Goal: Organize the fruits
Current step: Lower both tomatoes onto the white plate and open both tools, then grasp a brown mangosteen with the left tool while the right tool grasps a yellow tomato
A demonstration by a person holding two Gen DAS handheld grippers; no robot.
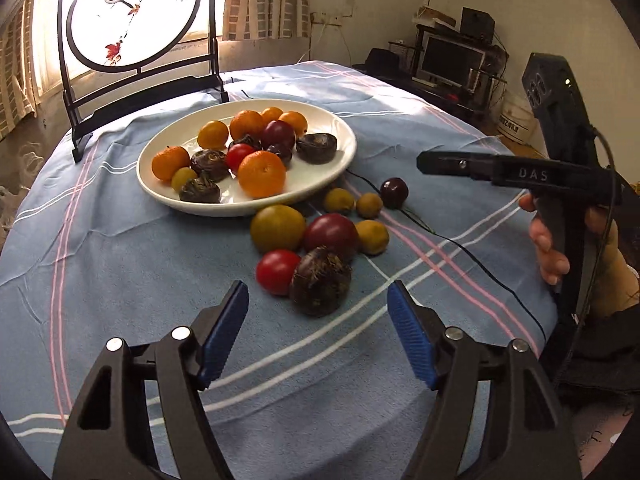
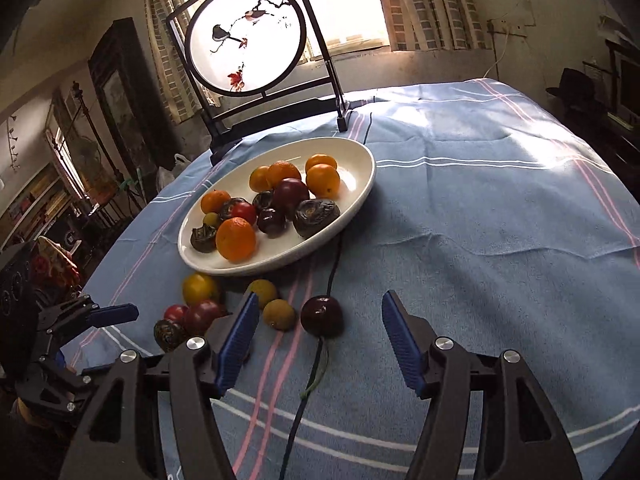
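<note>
A white plate (image 1: 149,184) (image 2: 354,186) holds oranges, dark plums, a red tomato and brown water chestnuts. In front of it, loose on the blue cloth, lie a yellow-green tomato (image 1: 277,228), a dark red tomato (image 1: 331,234), a red tomato (image 1: 277,271), a water chestnut (image 1: 320,280), three small yellow fruits and a dark plum (image 1: 394,192) (image 2: 322,316). My left gripper (image 1: 317,284) is open and empty, with the water chestnut just ahead of its tips. My right gripper (image 2: 320,296) is open and empty, the dark plum lying ahead between its fingers.
A round bird-painted screen (image 1: 136,12) (image 2: 246,36) in a black stand rises behind the plate. A thin black cable (image 2: 332,264) runs across the cloth under the plum. A hand (image 1: 548,248) holds the right gripper at the table's right edge.
</note>
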